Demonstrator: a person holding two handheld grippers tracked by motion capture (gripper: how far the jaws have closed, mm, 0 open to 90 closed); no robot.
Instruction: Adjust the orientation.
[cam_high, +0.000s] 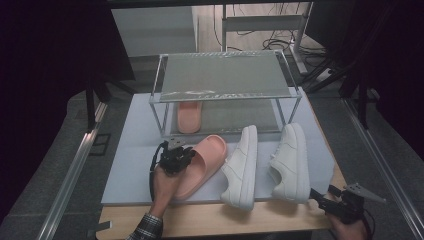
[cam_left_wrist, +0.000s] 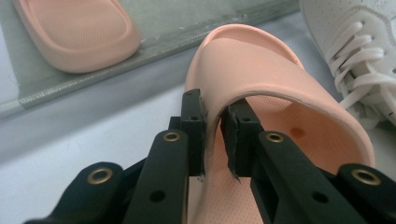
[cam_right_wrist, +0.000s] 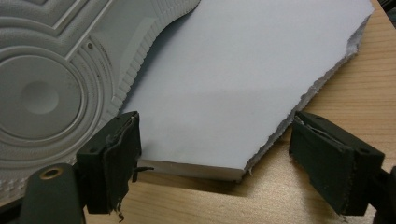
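A pink slipper (cam_high: 205, 162) lies on the white board (cam_high: 130, 165), toe pointing away. My left gripper (cam_high: 182, 152) is at its left side, and in the left gripper view the gripper (cam_left_wrist: 212, 126) is shut on the edge of the slipper's strap (cam_left_wrist: 280, 70). The matching pink slipper (cam_high: 189, 115) lies on the lower shelf of the clear rack (cam_high: 225, 95) and also appears as the slipper (cam_left_wrist: 79, 32) beyond the jaws. My right gripper (cam_high: 320, 197) rests at the table's front right corner, and in its own view the gripper (cam_right_wrist: 215, 158) stands open with nothing between its pads.
Two white sneakers (cam_high: 242, 167) (cam_high: 291, 162) lie right of the slipper; the right one's sole (cam_right_wrist: 46, 84) is close to my right gripper. The board's torn corner (cam_right_wrist: 243, 70) ends on the wooden table (cam_right_wrist: 355, 70). Metal rails run along both sides.
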